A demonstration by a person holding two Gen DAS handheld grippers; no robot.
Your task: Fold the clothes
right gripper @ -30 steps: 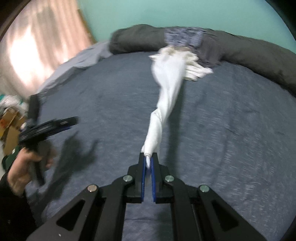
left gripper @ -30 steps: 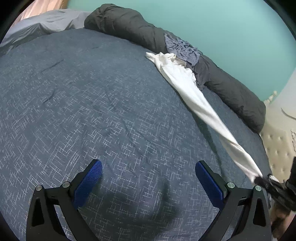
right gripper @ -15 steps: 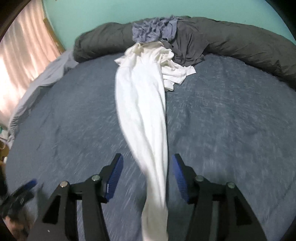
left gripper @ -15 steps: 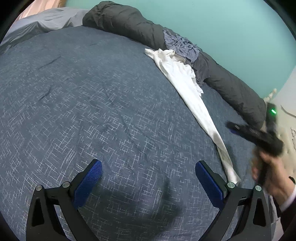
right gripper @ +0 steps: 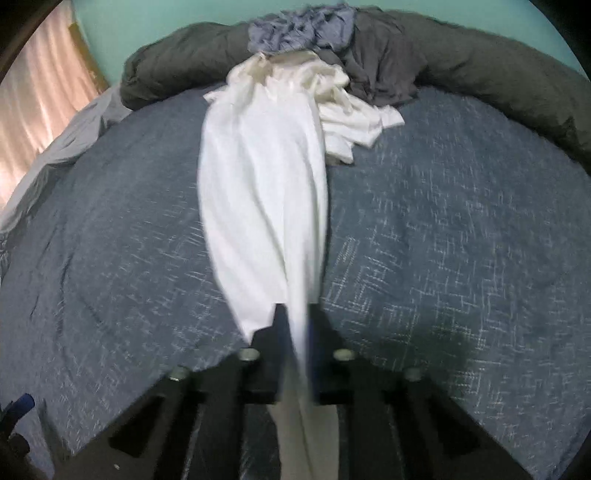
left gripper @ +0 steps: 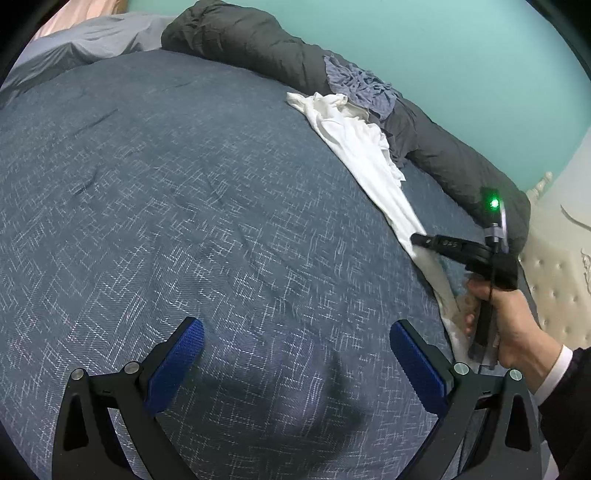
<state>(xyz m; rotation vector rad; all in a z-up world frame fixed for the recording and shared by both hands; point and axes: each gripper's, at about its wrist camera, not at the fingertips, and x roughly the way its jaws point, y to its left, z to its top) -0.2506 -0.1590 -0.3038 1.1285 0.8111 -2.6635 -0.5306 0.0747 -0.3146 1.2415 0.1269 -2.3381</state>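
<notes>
A long white garment (right gripper: pixel 266 206) lies stretched across the blue bedspread (left gripper: pixel 166 206), its far end bunched by the clothes pile. My right gripper (right gripper: pixel 295 314) straddles the near part of it. Its jaws are closing, and the pads press on the cloth between them. In the left wrist view the right gripper (left gripper: pixel 417 238) points at the white garment (left gripper: pixel 369 158) from the right, held by a hand (left gripper: pixel 517 321). My left gripper (left gripper: pixel 295 343) hovers open over bare bedspread, nothing between its blue pads (left gripper: pixel 177 354).
A blue-grey garment (right gripper: pixel 299 27) and a dark grey one (right gripper: pixel 384 70) lie on a rolled dark duvet (left gripper: pixel 240 40) along the far edge. A cream tufted headboard (left gripper: pixel 554 280) stands at the right. A pale curtain (right gripper: pixel 40 96) hangs at the left.
The right gripper let go of the garment's end, opened, moved forward and down along it and shut on it again. The garment dropped flat onto the bed. The left gripper kept still.
</notes>
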